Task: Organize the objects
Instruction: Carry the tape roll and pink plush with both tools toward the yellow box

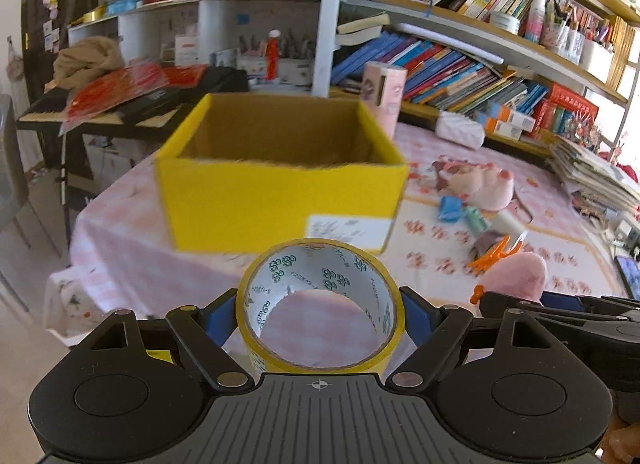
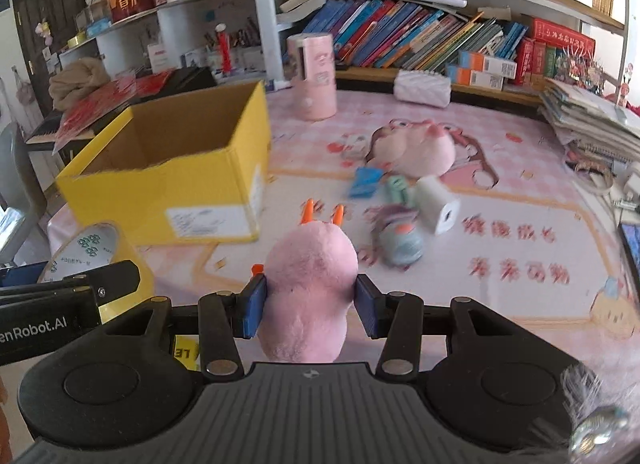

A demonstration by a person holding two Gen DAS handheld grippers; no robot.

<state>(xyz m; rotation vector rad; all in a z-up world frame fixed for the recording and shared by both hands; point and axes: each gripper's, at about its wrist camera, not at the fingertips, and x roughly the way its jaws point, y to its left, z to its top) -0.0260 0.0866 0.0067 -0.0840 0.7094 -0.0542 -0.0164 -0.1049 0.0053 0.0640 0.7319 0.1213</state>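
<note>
My left gripper point(image 1: 320, 314) is shut on a roll of yellow tape point(image 1: 320, 328), its blue pads pressing both sides of the ring. Straight ahead stands an open yellow cardboard box point(image 1: 280, 200), nothing visible inside it. My right gripper point(image 2: 310, 304) is shut on a pink plush toy point(image 2: 310, 284) with orange feet point(image 2: 322, 216). In the right wrist view the box point(image 2: 180, 192) sits ahead to the left, and the tape roll point(image 2: 96, 256) shows at the left edge. Both grippers hang above the pink tablecloth point(image 2: 520, 224).
Loose on the cloth lie a flat pink plush point(image 2: 412, 148), a blue packet point(image 2: 366, 180), a green item point(image 2: 398, 186), a white cylinder point(image 2: 438, 204) and a grey-purple toy point(image 2: 400, 236). A pink canister point(image 2: 314, 76) and white pouch point(image 2: 422, 86) stand by the bookshelves. Stacked papers point(image 2: 588, 124) lie right.
</note>
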